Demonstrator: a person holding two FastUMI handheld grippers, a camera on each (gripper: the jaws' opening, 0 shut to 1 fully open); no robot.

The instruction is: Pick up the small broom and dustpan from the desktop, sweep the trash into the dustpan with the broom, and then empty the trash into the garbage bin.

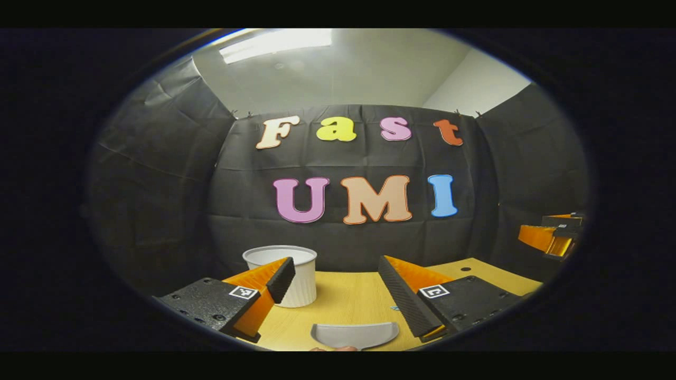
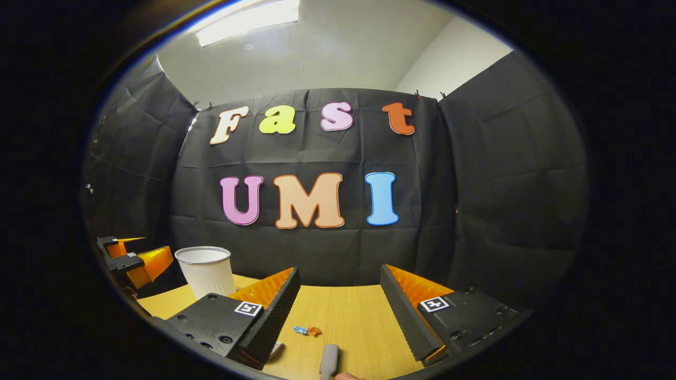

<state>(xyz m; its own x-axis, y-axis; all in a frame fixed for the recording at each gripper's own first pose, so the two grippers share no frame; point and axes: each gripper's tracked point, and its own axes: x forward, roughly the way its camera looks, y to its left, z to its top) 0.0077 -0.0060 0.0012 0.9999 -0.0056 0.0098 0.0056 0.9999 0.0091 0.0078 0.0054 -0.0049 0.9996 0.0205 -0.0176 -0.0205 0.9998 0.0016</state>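
Both claws hang open and empty above a pale wooden bench [image 2: 359, 316].

In the left gripper view, the left claw [image 1: 335, 293] has its fingers spread wide. A grey dustpan [image 1: 354, 334] lies on the bench just below and between them, its broad curved edge running side to side across the view. A white ribbed bin [image 1: 285, 274] stands upright behind the left finger. The other claw shows far off at the right edge.

In the right gripper view, the right claw [image 2: 338, 309] is also spread wide. A grey broom handle [image 2: 328, 361] lies between its fingers, its long axis pointing away from the camera toward the trash [image 2: 307, 331], a small blue and orange scrap near the handle's tip.

The step in hand looks like the pickup. Each claw should drop straight down, centred over its tool, and close across the handle's narrow width.
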